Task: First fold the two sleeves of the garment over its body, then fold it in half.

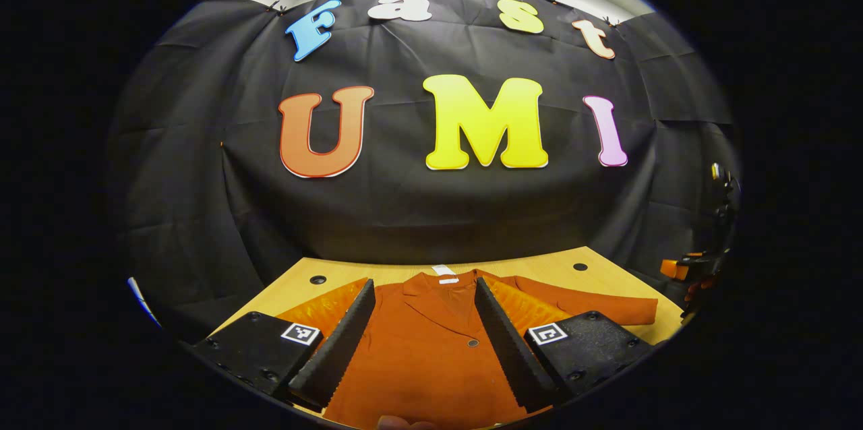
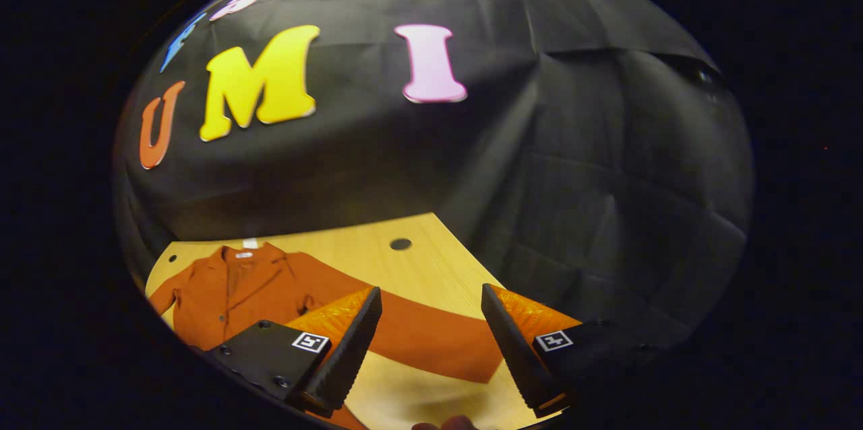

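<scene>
My right gripper [image 2: 431, 342], jaws wide and empty, hovers over the rust-orange jacket's [image 2: 236, 288] outstretched sleeve [image 2: 431, 342], which runs from ten to four o'clock. My left gripper [image 1: 425, 342], equally wide, faces its collar at twelve.

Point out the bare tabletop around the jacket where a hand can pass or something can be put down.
Bare wood lies beyond the outstretched sleeve, around the round hole toward the black cloth wall, and in a thin strip behind the collar. The table's middle is crowded: the jacket covers it under the open left gripper.

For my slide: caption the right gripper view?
Open right gripper hovers over the orange jacket's outstretched sleeve on the wooden table.
</scene>
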`<state>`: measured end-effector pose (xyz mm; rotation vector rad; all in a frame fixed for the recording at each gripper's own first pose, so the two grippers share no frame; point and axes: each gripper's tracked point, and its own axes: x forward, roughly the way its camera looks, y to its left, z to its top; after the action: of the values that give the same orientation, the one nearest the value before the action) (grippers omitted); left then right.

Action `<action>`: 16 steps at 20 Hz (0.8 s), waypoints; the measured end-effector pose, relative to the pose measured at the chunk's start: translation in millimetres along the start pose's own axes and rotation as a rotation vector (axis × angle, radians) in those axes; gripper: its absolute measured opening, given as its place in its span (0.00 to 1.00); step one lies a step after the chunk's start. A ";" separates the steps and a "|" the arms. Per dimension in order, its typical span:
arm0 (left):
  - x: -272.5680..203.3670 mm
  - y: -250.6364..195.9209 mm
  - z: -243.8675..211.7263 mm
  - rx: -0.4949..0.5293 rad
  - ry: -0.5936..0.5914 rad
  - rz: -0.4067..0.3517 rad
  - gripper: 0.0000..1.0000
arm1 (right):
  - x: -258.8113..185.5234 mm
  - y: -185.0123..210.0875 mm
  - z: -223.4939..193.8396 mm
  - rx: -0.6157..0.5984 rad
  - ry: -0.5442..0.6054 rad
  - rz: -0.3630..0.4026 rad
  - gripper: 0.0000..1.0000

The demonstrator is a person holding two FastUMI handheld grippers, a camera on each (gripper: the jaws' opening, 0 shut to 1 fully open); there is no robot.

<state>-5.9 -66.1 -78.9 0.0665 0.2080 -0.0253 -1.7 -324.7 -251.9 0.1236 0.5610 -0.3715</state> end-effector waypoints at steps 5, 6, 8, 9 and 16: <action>0.0 -14.4 -10.6 0.044 0.061 0.022 0.96 | 55.7 -42.6 -64.6 -0.010 0.158 -0.036 0.94; -1.2 -16.6 -12.0 0.049 0.073 0.027 0.96 | 63.4 -44.1 -71.6 -0.008 0.180 -0.030 0.97; -3.4 -22.7 -19.2 0.057 0.103 0.036 0.96 | 83.8 -50.7 -86.0 -0.002 0.233 -0.026 0.97; -7.0 -24.1 -21.8 0.057 0.116 0.044 0.96 | 92.0 -51.2 -90.0 0.002 0.255 -0.017 0.97; -17.4 -40.9 -30.5 0.058 0.163 0.080 0.99 | 106.0 -53.2 -110.9 -0.040 0.322 0.024 0.97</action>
<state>-30.5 -104.6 -107.6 0.1348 0.3679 0.0541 6.1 -383.0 -403.2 0.1534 0.8838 -0.3184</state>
